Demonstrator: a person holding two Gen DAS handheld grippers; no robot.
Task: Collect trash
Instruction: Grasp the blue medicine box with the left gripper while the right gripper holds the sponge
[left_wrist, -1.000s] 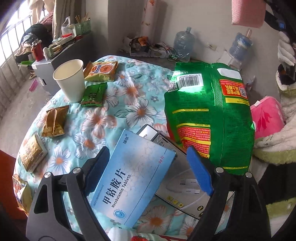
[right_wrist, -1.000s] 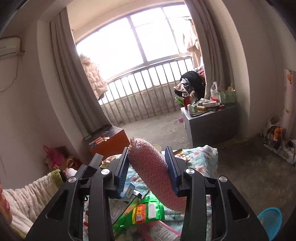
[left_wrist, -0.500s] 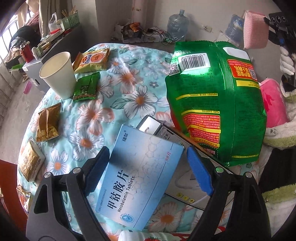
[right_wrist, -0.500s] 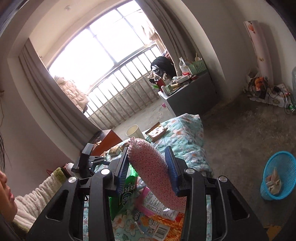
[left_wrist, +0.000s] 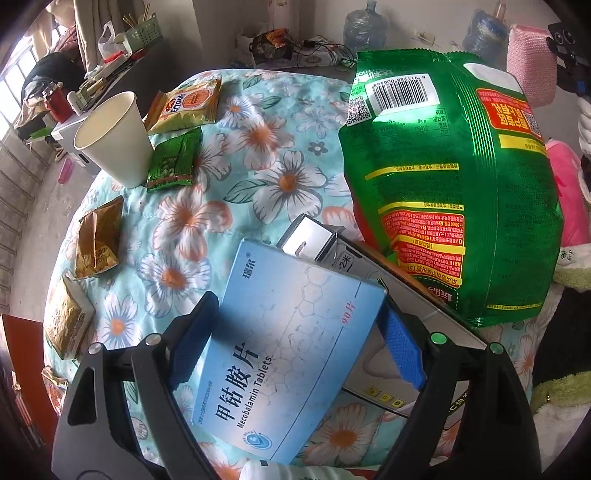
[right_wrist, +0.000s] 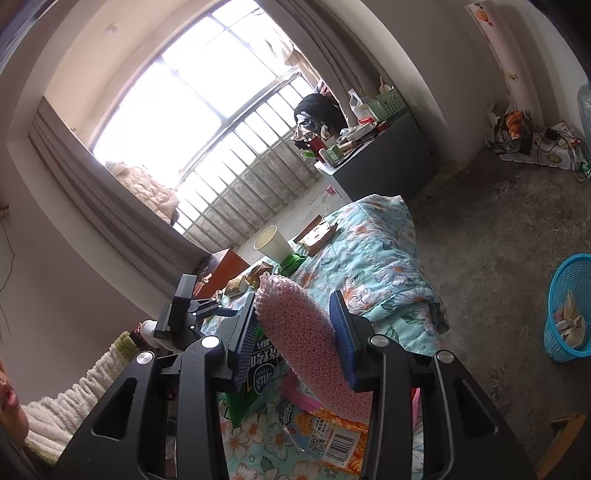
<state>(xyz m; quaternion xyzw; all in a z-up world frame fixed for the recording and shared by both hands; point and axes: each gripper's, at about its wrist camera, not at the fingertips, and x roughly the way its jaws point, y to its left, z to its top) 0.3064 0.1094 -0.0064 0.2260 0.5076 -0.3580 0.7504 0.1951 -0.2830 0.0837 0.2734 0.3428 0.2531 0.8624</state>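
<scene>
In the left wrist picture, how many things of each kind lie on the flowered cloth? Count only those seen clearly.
Paper cup: 1
Small snack packets: 4 (yellow, green, golden, golden)
Boxes: 2 (blue, grey)
Large green bag: 1
Total: 8

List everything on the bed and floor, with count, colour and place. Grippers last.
tablet box: 1, blue, between left fingers
grey box: 1, under tablet box
green bag: 1, bed's right side
paper cup: 1, white, upright, far left
small packets: 4, yellow, green, two brown, near cup
foam net: 1, pink, between right fingers
basket: 1, blue, on floor
left gripper: around tablet box
right gripper: shut on foam net
</scene>
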